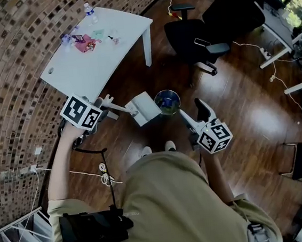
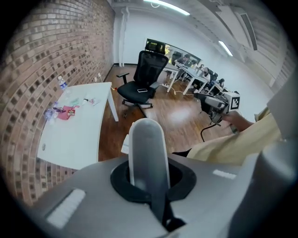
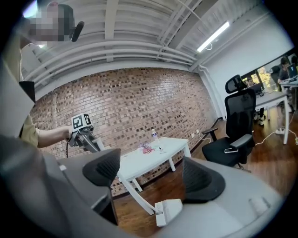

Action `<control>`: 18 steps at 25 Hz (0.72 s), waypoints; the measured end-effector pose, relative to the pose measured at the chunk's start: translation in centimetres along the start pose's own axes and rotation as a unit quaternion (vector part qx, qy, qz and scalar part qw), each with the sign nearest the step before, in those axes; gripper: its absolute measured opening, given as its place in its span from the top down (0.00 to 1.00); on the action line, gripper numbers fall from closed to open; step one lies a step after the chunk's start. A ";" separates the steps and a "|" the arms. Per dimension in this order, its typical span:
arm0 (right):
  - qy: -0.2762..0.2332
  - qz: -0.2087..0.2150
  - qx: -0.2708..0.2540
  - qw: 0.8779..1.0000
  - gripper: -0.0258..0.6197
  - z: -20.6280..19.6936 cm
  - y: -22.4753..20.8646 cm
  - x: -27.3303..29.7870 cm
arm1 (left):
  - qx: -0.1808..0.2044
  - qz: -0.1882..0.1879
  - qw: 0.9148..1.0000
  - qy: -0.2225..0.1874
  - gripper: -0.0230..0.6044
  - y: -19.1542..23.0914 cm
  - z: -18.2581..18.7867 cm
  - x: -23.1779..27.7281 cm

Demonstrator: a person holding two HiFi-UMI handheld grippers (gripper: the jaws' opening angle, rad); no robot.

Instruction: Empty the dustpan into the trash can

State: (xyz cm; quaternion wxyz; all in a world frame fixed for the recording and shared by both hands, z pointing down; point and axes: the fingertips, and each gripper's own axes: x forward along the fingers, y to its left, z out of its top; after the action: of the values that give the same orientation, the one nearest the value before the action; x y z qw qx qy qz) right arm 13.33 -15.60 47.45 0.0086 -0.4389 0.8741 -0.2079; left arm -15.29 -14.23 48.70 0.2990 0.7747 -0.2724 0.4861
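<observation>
My left gripper (image 1: 106, 102) is shut on the long white handle (image 2: 148, 148) of the dustpan (image 1: 145, 107), which hangs above the wooden floor with its pan beside the round trash can (image 1: 167, 101). In the left gripper view the left gripper (image 2: 149, 183) has the handle clamped between its jaws. My right gripper (image 1: 194, 113) stands open and empty just right of the trash can. In the right gripper view the right gripper (image 3: 149, 174) frames the dustpan (image 3: 168, 211) low between its spread pads (image 3: 103, 168), apart from it. The pan's contents are hidden.
A white table (image 1: 101, 58) with a bottle (image 1: 90, 12) and small items stands against the brick wall. A black office chair (image 1: 201, 37) is behind the trash can. Cables and a power strip (image 1: 104, 173) lie on the floor at left.
</observation>
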 end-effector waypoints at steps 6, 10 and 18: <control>0.021 0.006 -0.003 1.000 0.34 -1.2 1.5 1.2 | -0.047 0.013 0.998 -0.029 0.96 2.3 -2.4 -0.3; 0.027 0.002 -0.006 1.000 0.34 -1.6 2.3 1.6 | -0.073 0.016 0.996 -0.045 0.96 3.6 -2.8 -0.3; 0.032 -0.016 -0.004 0.999 0.34 -2.2 2.1 1.4 | -0.093 0.037 0.993 -0.057 0.96 5.6 -3.1 -0.7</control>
State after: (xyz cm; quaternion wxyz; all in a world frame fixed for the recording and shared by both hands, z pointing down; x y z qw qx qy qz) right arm 10.43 -14.79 48.89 -0.0248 -0.4462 0.8675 -0.2185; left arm -21.38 -15.62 50.21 0.3354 0.7592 -0.3617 0.4246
